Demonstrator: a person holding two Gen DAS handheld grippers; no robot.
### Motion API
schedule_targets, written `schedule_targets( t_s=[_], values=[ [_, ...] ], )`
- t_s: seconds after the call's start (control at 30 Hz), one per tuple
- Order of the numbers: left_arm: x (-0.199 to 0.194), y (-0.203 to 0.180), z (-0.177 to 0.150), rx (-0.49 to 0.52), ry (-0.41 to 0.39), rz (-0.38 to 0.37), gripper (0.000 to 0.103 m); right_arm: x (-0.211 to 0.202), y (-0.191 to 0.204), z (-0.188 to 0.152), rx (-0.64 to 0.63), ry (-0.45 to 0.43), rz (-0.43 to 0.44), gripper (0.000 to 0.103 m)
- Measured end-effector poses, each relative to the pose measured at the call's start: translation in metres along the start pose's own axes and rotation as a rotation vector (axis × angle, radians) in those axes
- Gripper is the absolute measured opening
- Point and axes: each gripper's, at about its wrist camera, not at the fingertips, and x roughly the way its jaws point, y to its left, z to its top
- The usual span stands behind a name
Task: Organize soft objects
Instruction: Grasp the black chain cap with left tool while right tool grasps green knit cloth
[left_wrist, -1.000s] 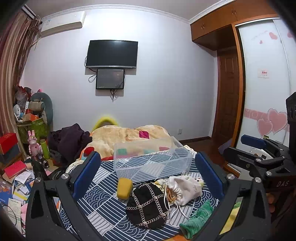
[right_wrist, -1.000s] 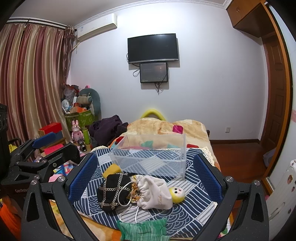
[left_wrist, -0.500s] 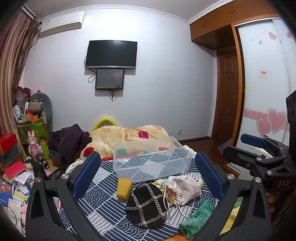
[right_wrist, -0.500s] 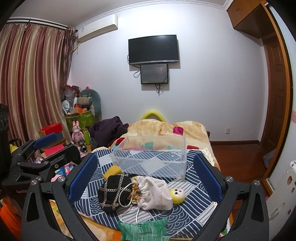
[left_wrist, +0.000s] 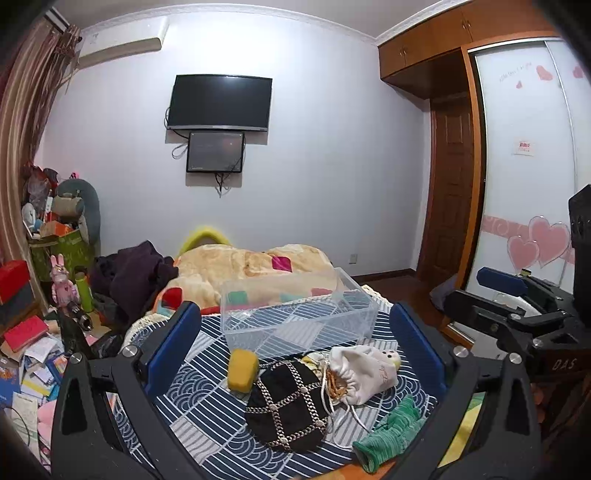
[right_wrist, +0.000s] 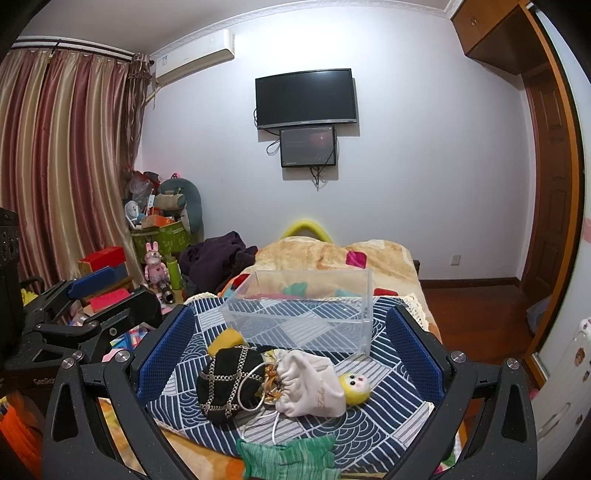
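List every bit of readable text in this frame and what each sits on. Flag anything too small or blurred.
"DAS": on the black body of the right gripper, seen from the left wrist.
"Zabe..." in gold script, partly legible: on the white drawstring pouch.
Pale script on the wardrobe door: too faint.
Small red-and-white sticker on that door: too small.
Raised lettering on the left gripper: cut off, unreadable.

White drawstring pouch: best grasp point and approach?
Pinch the white drawstring pouch across its gathered neck, from above with the right gripper, probably. The cinched neck is its narrowest part; the body lies flat, slumped against the black chain bag, and loose cords trail toward the green sock.
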Motion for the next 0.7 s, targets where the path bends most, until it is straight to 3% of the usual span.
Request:
schedule_targets(
  t_s=[0.2,0.47,0.6,0.7],
  values=[
    [0.010,0.004,-0.012,-0.008,0.069,-0.027,0.103,0.009,-0.007,-0.015,0.000,0.053,-0.007,0.103],
    [0.037,0.016,-0.053,-0.045,0.240,-0.012,0.102,0.038,-0.019,-0.066,0.029,0.252,-0.001,0.103],
    [0.052,0.019,-0.070,-0.032,0.313,0.001,0.088,0.053,-0.023,-0.094,0.058,0.354,0.018,0.103],
    [0.068,0.025,-0.082,-0.060,0.363,-0.001,0.085,0.065,-0.025,-0.113,0.077,0.429,0.041,0.102]
  ],
)
